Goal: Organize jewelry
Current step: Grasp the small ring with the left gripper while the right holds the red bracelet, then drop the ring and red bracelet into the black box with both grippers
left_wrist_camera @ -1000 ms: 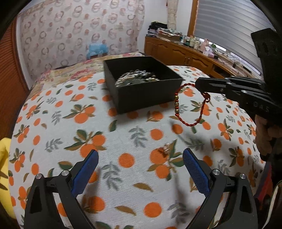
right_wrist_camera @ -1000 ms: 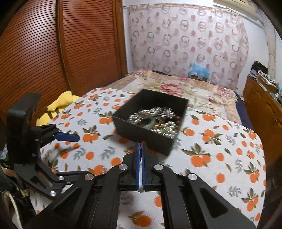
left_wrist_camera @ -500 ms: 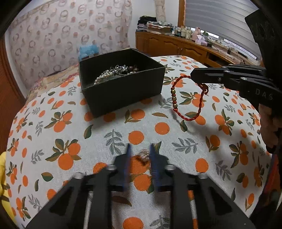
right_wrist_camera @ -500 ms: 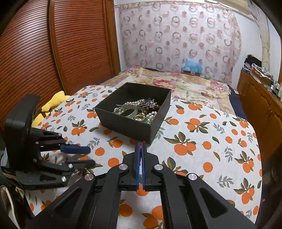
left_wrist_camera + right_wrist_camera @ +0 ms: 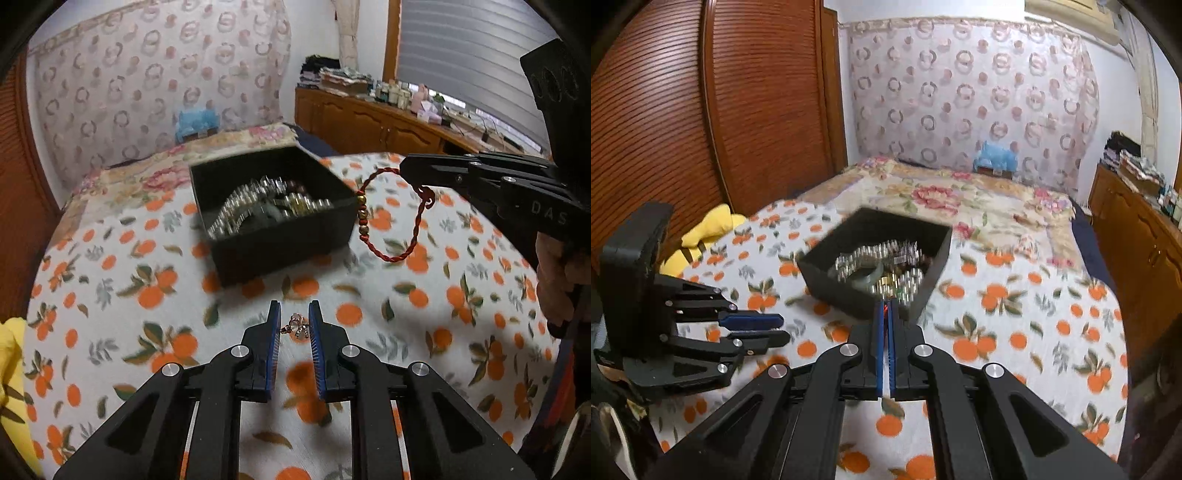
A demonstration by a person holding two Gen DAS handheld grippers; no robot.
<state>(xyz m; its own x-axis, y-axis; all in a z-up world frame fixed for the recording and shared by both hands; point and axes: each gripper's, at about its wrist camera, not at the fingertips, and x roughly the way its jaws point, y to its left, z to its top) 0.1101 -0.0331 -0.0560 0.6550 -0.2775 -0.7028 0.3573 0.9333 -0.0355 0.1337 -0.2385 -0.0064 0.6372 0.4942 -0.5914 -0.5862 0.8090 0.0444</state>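
The small earring (image 5: 297, 328) was a rose-gold piece with a pale rounded stone, a bow-like cluster of tiny beads and a thin post pointing left. It sat between the blue pads of the left gripper (image 5: 294, 321), near their tips, and the pads had closed in against it on both sides, so the left gripper was grasping the earring above the orange-print cloth (image 5: 122, 306). The red bracelet (image 5: 391, 218) was a twisted cord loop with a few gold beads on its left side and a small knot near the top. It hung from the tip of the right gripper (image 5: 885, 314), whose fingers were clenched on the cord; in the right wrist view only a sliver of red showed between the pads. The bracelet dangled just right of the black box (image 5: 273, 240), close to its right wall, clear of the cloth. The box, farther off than both grippers, held a blurred heap of pearl strands, beads and a pale green bangle (image 5: 866, 275).
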